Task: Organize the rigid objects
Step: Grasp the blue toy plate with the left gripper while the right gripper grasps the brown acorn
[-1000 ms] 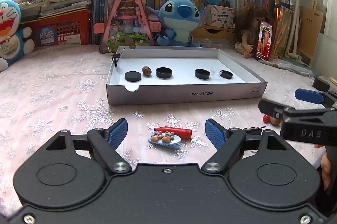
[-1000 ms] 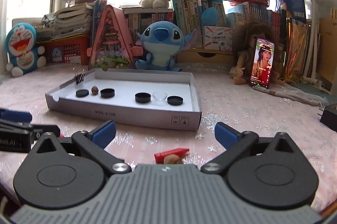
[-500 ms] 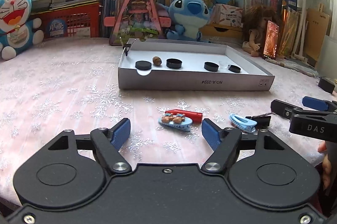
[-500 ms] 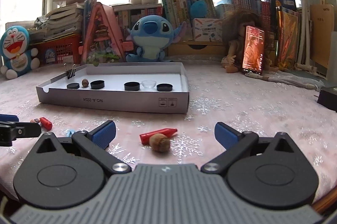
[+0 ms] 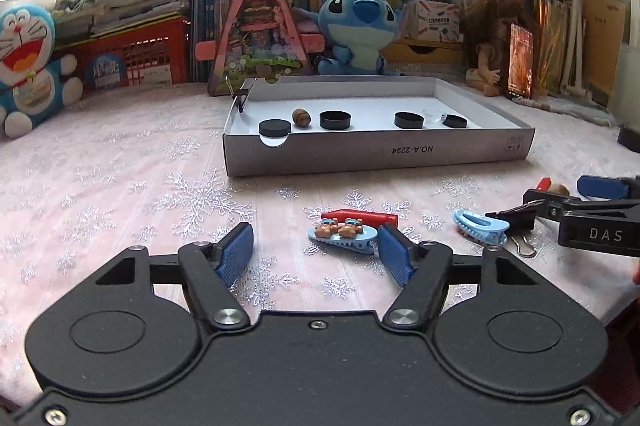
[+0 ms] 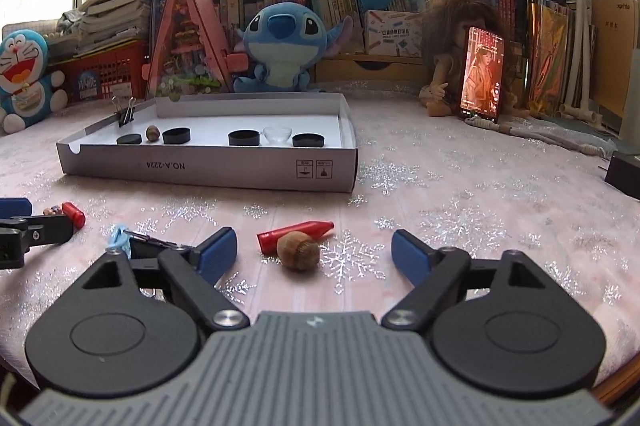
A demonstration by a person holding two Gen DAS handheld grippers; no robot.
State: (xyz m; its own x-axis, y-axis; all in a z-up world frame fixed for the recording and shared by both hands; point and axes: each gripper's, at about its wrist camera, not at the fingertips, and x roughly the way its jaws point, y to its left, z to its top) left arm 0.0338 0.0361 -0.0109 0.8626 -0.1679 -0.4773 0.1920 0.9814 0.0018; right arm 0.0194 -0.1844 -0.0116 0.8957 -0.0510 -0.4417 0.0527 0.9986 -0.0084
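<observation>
Over the tablecloth, both tongs (left (image 5: pixel 316 252), right (image 6: pixel 314 254)) have just narrowed, gaping, empty.

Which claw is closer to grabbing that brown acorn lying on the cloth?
Right. The acorn lies just ahead of the right claw, between its open fingers, which have just been closing. The left claw faces the bear clip instead, with the acorn far off to its side.

Your left gripper (image 5: pixel 315 253) has been closing around the bear clip (image 5: pixel 343 234). Your right gripper (image 6: pixel 314 250) narrowed too, with the acorn (image 6: pixel 298 249) now nearer between its jaws.
</observation>
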